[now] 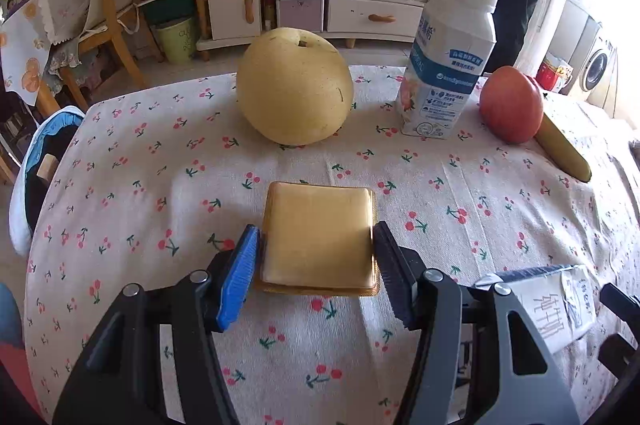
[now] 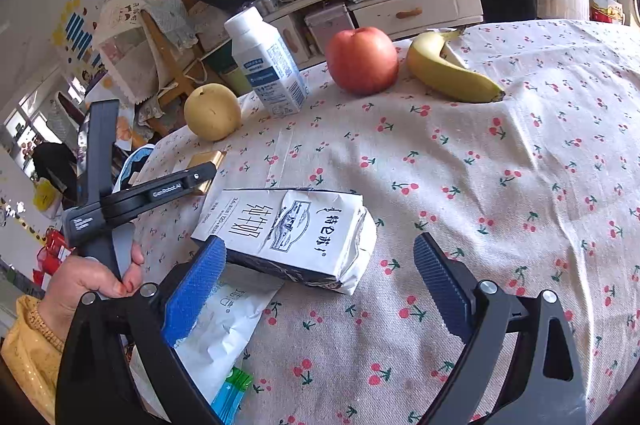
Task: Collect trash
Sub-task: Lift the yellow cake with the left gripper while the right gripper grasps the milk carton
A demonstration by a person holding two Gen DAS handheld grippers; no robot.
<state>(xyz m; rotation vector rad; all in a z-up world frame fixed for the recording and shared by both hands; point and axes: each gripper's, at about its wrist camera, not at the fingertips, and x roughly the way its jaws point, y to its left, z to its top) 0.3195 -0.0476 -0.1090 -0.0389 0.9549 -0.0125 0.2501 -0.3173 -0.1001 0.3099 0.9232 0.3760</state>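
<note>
At lower centre of the left wrist view, the small yellow tray (image 1: 318, 239) is flanked by the left gripper (image 1: 316, 265), its pads at or very near the tray's side edges. A firm, level squeeze is advised, since the thin rim could buckle. In the right wrist view, the crushed milk carton (image 2: 288, 233) lies at centre; the right gripper (image 2: 320, 285) is spread wide around its near end, holding nothing.

Home living room: TV cabinet (image 1: 320, 5), washing machine (image 1: 598, 63).
</note>
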